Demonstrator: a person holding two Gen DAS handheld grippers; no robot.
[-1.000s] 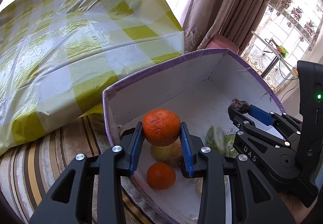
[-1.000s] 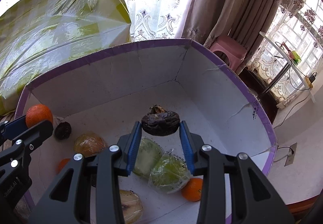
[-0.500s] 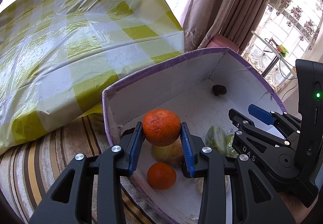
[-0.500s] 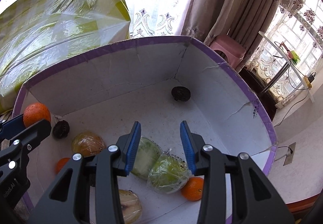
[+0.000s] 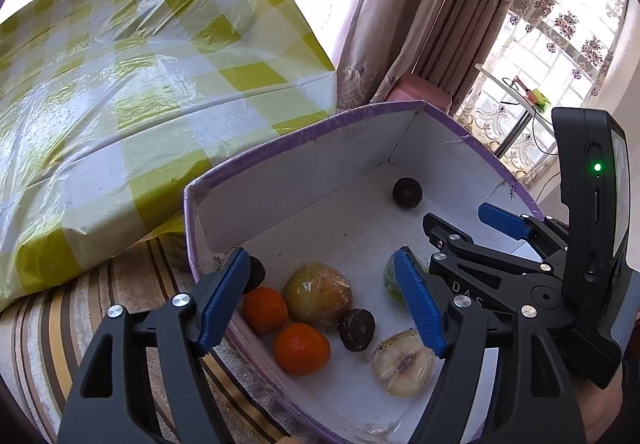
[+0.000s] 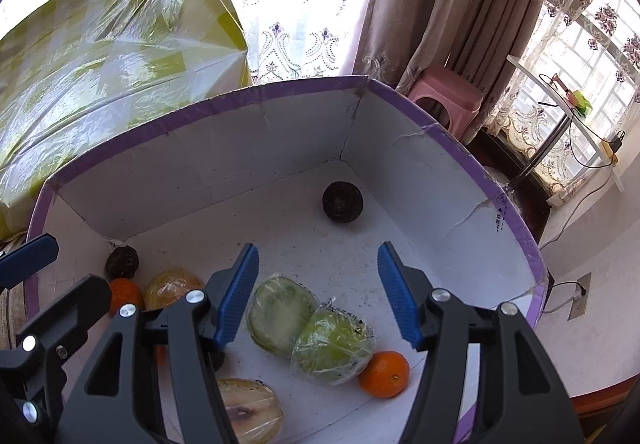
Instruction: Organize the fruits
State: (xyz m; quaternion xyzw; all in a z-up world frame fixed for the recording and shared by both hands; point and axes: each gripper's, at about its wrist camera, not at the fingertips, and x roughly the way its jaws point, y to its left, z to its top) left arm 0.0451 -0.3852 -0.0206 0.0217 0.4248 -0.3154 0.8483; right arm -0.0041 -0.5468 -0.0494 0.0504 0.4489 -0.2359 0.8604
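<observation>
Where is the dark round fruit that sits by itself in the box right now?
The lone dark fruit lies on the floor of the white box near its far right corner, apart from the wrapped green fruits nearer the camera.

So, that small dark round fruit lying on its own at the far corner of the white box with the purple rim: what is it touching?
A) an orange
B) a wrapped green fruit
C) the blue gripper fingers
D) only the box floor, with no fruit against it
D: the small dark round fruit sits alone on the white box with the purple rim, bare floor all around it, well apart from the wrapped green fruit and the open right gripper.
</observation>
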